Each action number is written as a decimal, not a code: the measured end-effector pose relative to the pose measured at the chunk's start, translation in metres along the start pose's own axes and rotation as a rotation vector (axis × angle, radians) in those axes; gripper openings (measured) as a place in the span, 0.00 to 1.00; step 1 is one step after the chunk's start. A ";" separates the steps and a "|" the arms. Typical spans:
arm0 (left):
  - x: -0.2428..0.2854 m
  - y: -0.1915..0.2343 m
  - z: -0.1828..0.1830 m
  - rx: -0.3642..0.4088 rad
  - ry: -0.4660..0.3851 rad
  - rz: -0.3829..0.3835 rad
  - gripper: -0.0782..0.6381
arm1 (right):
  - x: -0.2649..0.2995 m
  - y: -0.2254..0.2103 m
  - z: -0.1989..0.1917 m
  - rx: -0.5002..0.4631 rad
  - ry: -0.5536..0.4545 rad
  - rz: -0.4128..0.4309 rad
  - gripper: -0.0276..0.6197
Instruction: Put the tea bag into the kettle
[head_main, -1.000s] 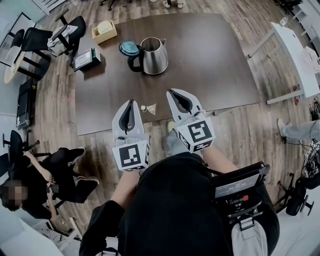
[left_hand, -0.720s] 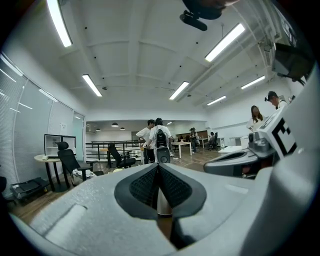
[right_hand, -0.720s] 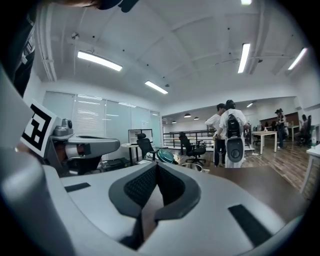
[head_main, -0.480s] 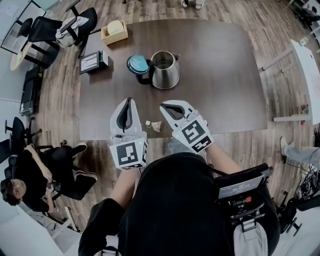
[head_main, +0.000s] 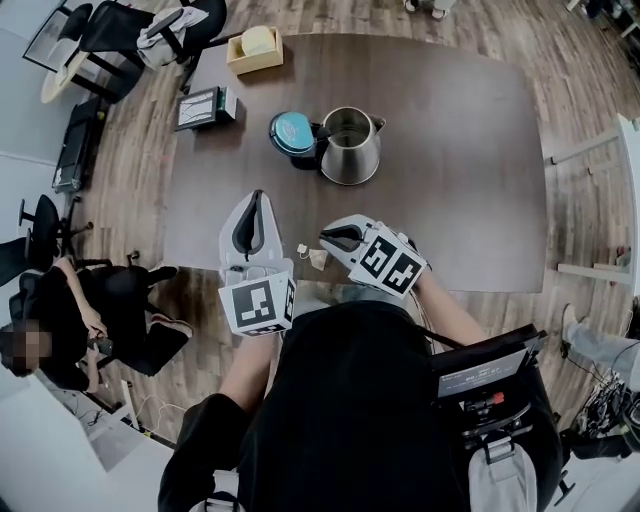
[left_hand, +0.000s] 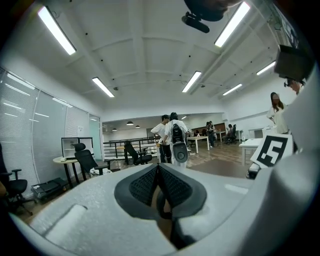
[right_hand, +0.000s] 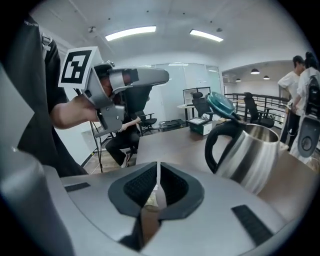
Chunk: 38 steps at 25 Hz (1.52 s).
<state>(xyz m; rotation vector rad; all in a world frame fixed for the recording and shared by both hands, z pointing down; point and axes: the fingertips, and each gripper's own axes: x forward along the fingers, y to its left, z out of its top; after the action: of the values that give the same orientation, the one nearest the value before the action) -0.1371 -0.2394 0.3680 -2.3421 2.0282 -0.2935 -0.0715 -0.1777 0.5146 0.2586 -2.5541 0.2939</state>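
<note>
A steel kettle (head_main: 350, 148) stands mid-table with its blue lid (head_main: 291, 132) flipped open; it fills the right of the right gripper view (right_hand: 250, 155). A small pale tea bag (head_main: 318, 259) lies near the table's front edge, its tag just to the left. My right gripper (head_main: 326, 238) points left with its tips directly over the tea bag. Its jaws are just starting to part, a thin slit (right_hand: 158, 177), with the tea bag (right_hand: 147, 200) showing below them. My left gripper (head_main: 255, 198) hovers left of the tea bag, shut and empty (left_hand: 158, 172).
On the dark table (head_main: 450, 170) a wooden box (head_main: 256, 47) and a green-edged box (head_main: 205, 106) stand at the far left. Office chairs and a seated person (head_main: 70, 330) are left of the table. The left gripper (right_hand: 125, 82) looms in the right gripper view.
My right gripper has swung left and down until its tips are over the tea bag. The left gripper has hardly moved. The head view has drifted, so the table sits lower in frame.
</note>
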 end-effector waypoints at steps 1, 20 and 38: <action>0.000 0.001 -0.001 0.002 0.003 0.006 0.11 | 0.003 0.001 -0.004 -0.007 0.011 0.016 0.06; 0.005 0.022 -0.018 -0.017 0.020 0.044 0.11 | 0.035 0.013 -0.034 -0.031 0.137 0.118 0.20; 0.003 0.043 -0.040 -0.067 0.056 0.085 0.11 | 0.069 0.043 -0.077 -0.136 0.316 0.241 0.24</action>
<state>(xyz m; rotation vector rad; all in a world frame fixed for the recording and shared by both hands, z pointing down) -0.1848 -0.2448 0.4016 -2.3017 2.1901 -0.2966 -0.1005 -0.1245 0.6086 -0.1393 -2.2774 0.2290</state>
